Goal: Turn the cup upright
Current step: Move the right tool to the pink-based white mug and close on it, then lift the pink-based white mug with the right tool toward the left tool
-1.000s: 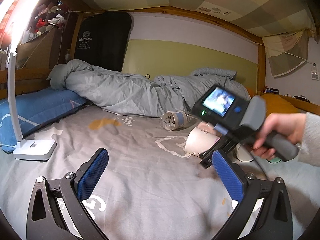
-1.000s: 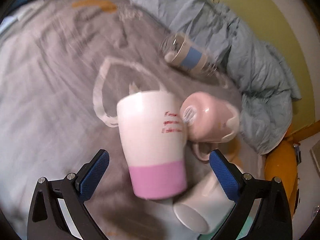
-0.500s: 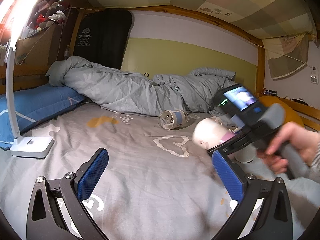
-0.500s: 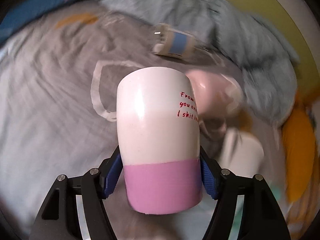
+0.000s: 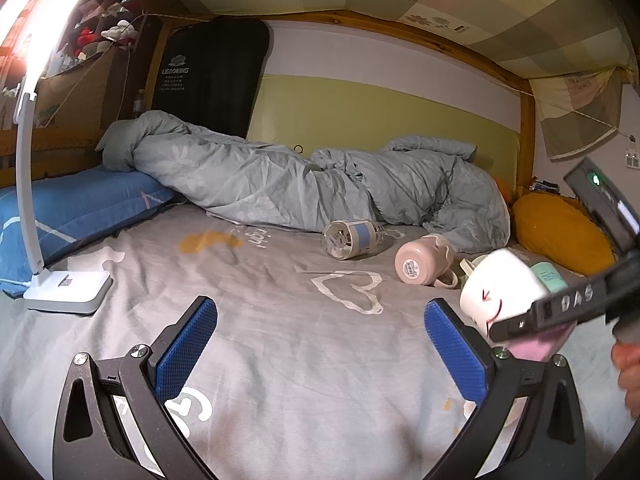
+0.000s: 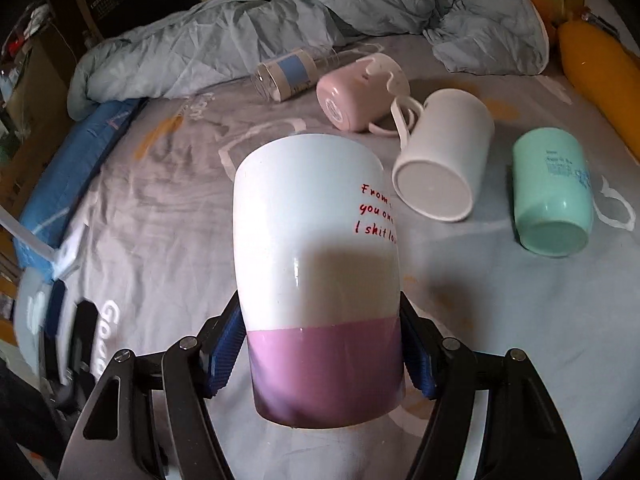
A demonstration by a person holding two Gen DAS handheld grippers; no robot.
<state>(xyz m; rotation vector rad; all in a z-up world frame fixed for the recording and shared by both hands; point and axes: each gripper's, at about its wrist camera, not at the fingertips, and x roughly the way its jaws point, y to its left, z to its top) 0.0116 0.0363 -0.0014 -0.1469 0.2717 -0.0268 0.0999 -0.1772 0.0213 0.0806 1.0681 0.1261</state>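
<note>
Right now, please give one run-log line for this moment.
right tongs: shut on white-and-pink cup, lifted off bed | left tongs: open, idle | upright: not yet

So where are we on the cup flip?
Done: the right gripper has clamped the white-and-pink cup at its pink band and lifted it clear of the sheet. In hand: the cup is held tilted, not yet upright. Left: turn it and set it down. The left gripper is open and idle.
</note>
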